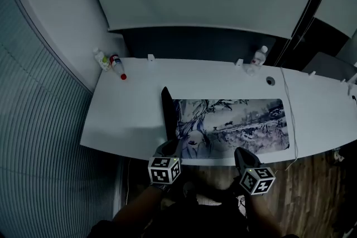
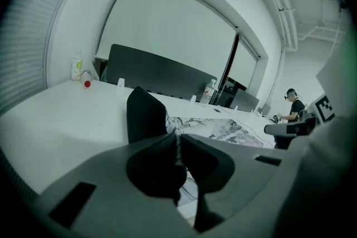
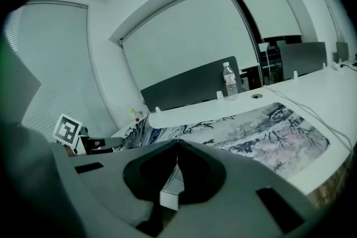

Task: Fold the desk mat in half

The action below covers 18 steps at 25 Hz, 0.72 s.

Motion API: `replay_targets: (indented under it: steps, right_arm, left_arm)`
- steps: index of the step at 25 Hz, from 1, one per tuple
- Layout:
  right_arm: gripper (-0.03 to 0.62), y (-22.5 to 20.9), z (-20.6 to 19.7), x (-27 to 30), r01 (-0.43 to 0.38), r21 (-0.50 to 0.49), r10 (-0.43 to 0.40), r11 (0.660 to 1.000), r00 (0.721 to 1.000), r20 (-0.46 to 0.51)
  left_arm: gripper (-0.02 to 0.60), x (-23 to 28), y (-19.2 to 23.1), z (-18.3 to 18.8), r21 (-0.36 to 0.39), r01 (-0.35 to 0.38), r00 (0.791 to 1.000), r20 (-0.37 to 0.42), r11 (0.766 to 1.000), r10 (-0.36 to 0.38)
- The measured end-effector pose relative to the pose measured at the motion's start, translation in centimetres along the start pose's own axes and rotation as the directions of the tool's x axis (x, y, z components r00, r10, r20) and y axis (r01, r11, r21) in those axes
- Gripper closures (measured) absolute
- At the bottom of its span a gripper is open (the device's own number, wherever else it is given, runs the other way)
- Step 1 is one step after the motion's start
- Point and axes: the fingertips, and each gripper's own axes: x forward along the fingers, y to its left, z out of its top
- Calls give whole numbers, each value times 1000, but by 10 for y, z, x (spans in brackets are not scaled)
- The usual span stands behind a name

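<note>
The desk mat [image 1: 240, 125], printed with an ink landscape, lies on the white desk [image 1: 128, 114] along its near edge. Its left end stands curled up, showing the black underside [image 1: 167, 111] [image 2: 146, 114]. My left gripper [image 1: 169, 148] [image 2: 178, 140] is at the mat's near-left corner, jaws pinched together on the mat's edge. My right gripper [image 1: 241, 154] [image 3: 177, 145] sits further right on the near edge, jaws shut with a thin strip of the mat [image 3: 268, 131] between them. The printed side [image 2: 223, 130] stretches away to the right in the left gripper view.
Two small bottles [image 1: 102, 58] [image 1: 116, 63] stand at the desk's far-left corner, and a water bottle [image 1: 257, 56] stands at the back. A cable [image 1: 290, 114] runs past the mat's right end beside a grommet hole [image 1: 270, 81]. A dark divider panel [image 1: 195, 44] backs the desk. A person [image 2: 293, 108] sits far right.
</note>
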Motion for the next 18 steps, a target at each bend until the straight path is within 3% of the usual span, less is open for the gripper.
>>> replay_targets:
  steps: [18]
  right_arm:
    - [572, -118, 2, -84, 91, 114, -97, 989, 994, 44]
  left_arm:
    - [542, 80, -149, -35, 69, 108, 984, -149, 992, -96]
